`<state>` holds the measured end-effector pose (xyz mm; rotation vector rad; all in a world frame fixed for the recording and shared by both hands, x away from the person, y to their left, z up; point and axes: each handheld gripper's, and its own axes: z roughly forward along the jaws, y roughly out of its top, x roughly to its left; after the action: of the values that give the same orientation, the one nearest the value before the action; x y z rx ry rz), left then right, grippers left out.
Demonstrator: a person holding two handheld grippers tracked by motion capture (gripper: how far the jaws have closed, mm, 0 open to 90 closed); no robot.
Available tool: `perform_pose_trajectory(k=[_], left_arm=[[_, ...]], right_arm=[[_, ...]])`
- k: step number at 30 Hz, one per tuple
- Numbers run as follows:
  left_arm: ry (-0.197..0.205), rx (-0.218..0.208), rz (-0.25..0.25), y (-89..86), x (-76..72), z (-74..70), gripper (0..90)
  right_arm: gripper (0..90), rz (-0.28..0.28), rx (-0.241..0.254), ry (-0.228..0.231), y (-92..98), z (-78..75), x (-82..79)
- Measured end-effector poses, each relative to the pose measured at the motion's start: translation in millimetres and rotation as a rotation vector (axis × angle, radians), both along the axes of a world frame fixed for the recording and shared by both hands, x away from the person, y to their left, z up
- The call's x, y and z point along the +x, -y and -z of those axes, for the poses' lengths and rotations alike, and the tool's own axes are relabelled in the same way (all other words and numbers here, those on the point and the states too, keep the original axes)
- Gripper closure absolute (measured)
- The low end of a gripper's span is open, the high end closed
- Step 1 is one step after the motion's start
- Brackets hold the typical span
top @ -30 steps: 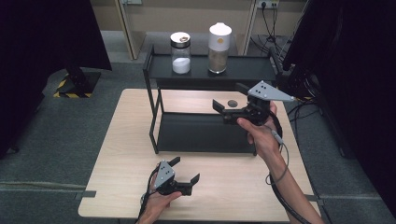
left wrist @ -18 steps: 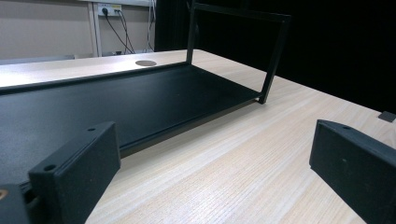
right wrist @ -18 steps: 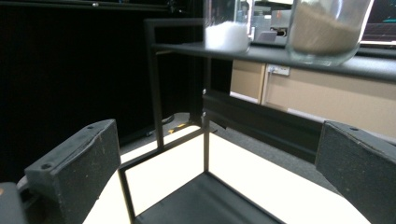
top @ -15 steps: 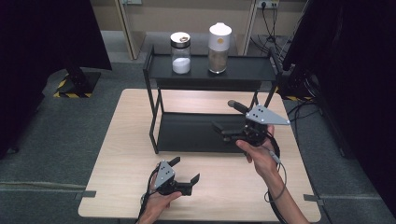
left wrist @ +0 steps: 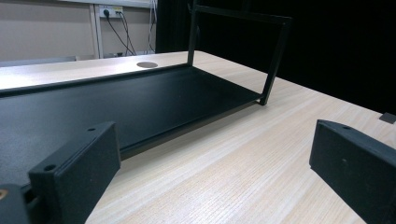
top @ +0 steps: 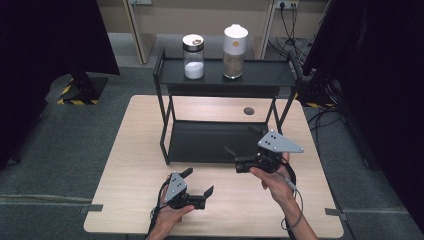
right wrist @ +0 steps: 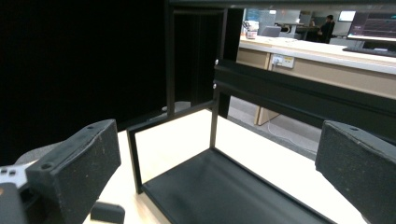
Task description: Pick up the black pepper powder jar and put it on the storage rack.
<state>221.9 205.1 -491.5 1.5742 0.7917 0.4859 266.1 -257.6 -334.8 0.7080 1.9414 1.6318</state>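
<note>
Light wooden table (top: 135, 165) on grey carpet, dark curtains at both sides; a black two-tier rack (top: 220, 142) stands at the far half of the table.

Right gripper (top: 239, 151): held low at the rack's front right corner, jaws spread wide, nothing between them. In the right gripper view the jaws frame the rack's bare lower shelf (right wrist: 224, 191) and its end posts. It points left across the shelf front, apart from any jar.

Left gripper (top: 200, 182): resting near the table's front edge, just ahead of the rack, jaws also parted and empty. The left gripper view looks along the lower shelf (left wrist: 116, 102), bare from end to end.

Outward to the top shelf (top: 260, 77): two containers upright, near each other but apart. A glass jar (top: 193, 56) with white contents partway up, dark lid; to its right a taller jar with a white cap (top: 234, 45), brownish contents, though the label and fill are too small to be sure of.

Progress, as judged: both jars sit on the upper tier and neither gripper holds or touches anything. Either the placing is finished and the hands are parked, or the lower shelf awaits loading and no pick is begun. If work remains, it is a reach up to the top tier.
</note>
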Motion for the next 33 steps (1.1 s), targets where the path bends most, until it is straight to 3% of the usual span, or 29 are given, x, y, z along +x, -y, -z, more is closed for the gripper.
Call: perform_pose_trajectory(k=[13,33], left_arm=[[0.001,0.002,-0.001,0.2,-0.2,-0.1,1.0],[-0.002,0.0,-0.006,-0.4,0.2,0.4,1.0]], right_arm=[[0.3,-0.004,-0.028,-0.015,3.9,29.9,-15.3],[0.3,0.02,-0.016,-0.047,15.8,73.4,-30.6]])
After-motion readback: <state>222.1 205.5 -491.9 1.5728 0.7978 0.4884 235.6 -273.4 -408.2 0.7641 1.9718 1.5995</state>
